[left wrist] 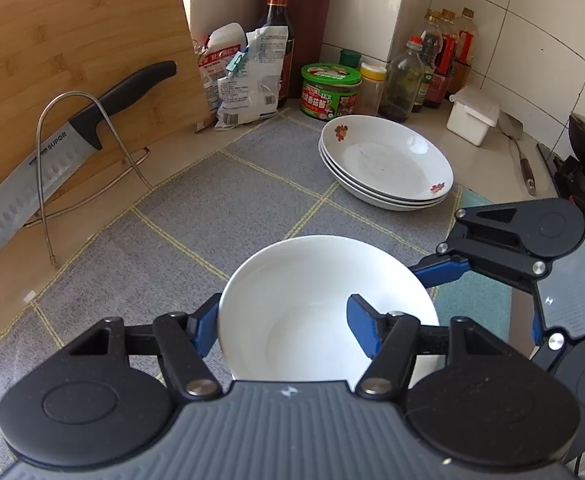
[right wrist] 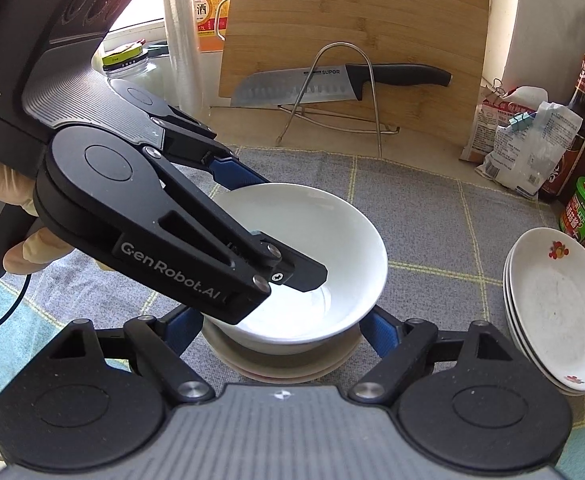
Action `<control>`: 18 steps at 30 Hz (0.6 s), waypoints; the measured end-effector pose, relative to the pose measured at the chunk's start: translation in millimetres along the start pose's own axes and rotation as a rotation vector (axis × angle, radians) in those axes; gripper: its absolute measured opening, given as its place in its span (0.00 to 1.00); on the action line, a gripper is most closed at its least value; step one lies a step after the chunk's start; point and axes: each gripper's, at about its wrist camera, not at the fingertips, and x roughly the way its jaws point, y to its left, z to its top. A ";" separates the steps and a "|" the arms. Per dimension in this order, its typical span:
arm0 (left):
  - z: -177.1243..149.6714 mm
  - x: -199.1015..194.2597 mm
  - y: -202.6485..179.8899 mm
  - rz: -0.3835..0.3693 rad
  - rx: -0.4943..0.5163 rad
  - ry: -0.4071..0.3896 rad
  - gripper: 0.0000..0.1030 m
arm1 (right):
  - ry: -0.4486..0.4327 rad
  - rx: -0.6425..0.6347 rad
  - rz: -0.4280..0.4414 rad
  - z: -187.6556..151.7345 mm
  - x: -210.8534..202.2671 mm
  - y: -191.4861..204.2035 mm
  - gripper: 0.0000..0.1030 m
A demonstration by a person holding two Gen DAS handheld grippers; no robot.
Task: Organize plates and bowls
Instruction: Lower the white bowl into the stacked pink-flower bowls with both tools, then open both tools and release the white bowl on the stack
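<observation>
Jaws of your left gripper (left wrist: 284, 330) are pinching the white bowl's (left wrist: 324, 304) wall, your right gripper (right wrist: 282, 330) is straddling the bowl stack (right wrist: 288, 360) loosely, and beyond them three plates (left wrist: 388, 164) are sitting stacked, so nesting is nearing done.

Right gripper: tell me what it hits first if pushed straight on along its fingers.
Probably the stacked bowls under the white bowl that sit between the right gripper's fingers; depth is unclear.

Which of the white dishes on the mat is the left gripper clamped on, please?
The plain white bowl: the left gripper grips its rim. The flowered plates sit stacked apart, untouched.
</observation>
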 end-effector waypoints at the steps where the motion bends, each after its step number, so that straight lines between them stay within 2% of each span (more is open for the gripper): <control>1: -0.5 0.2 -0.1 -0.002 0.002 0.000 0.63 | 0.000 0.004 0.003 -0.3 0.2 -0.5 0.89; 5: -2.0 -1.0 -0.1 0.003 0.005 -0.007 0.64 | -0.025 -0.001 0.010 -2.3 -3.4 1.7 1.00; 15: -10.9 -19.9 -4.6 0.043 -0.001 -0.045 0.65 | -0.037 0.006 0.011 -4.1 -9.8 0.8 1.00; 18: -17.5 -27.2 -9.3 0.045 -0.020 -0.071 0.72 | -0.033 0.001 -0.001 -8.9 -10.2 2.9 1.00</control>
